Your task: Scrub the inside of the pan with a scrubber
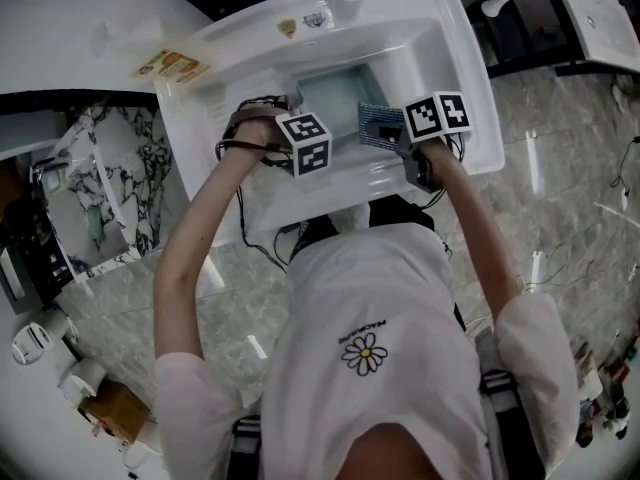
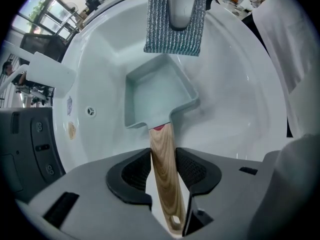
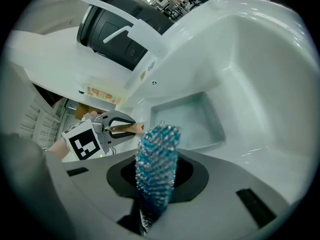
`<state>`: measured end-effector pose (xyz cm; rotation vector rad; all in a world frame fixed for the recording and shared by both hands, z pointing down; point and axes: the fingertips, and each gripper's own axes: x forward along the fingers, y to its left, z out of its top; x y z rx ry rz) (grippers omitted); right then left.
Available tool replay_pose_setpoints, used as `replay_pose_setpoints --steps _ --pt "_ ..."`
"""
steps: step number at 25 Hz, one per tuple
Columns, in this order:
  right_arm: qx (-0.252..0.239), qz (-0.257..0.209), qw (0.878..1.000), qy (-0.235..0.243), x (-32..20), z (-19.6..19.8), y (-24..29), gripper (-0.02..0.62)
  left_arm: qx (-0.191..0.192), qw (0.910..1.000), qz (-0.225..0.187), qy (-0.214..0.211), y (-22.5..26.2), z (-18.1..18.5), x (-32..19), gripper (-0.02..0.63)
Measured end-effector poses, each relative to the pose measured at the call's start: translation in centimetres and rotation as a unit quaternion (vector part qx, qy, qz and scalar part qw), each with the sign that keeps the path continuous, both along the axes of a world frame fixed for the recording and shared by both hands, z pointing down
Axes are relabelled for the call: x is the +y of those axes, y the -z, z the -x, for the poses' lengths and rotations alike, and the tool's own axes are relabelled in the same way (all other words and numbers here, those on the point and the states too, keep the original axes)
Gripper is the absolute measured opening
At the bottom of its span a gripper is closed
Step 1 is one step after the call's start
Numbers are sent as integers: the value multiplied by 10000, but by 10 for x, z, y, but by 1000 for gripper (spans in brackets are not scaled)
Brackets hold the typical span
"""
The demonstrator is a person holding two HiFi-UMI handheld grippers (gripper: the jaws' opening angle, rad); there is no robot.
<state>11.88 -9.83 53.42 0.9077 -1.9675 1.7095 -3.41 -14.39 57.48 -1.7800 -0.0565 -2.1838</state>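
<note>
We see our left gripper [image 2: 163, 173] clamp the pan handle [image 2: 161, 145], hidden in head view; our right gripper [image 3: 154, 184] pinches the scrubber [image 3: 157, 159].

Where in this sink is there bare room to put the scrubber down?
In the left gripper view, bare sink floor lies right of the pan, and a narrower strip left of it by the overflow hole. The middle is crowded: pan, scrubber near its far edge, left gripper on the handle.

A sparkly blue scrubber [image 2: 172, 41] hangs beside the square, wooden-handled teal pan [image 2: 157, 96].
</note>
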Motion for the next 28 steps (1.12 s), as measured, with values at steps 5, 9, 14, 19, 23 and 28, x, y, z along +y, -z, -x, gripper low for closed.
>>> replay_pose_setpoints --steps 5,9,14,19,23,28 --pt "-39 8 10000 -48 0 -3 1 58 -19 10000 -38 -7 1 -2 -4 197" --pt "-77 -1 9999 -88 0 -5 1 58 -15 9999 -27 137 2 -1 -5 210" --pt "-131 18 9998 -136 0 -6 1 58 28 9999 -45 111 2 0 -4 202" --pt "-122 7 9999 -109 -2 -4 2 58 124 9997 -29 216 5 0 -6 206" --pt "-117 -70 9998 -161 -7 -6 6 58 478 9982 -133 330 22 -14 -16 204" --pt "83 -496 9983 -290 -26 -14 26 58 1348 9881 -333 659 67 -50 -43 201"
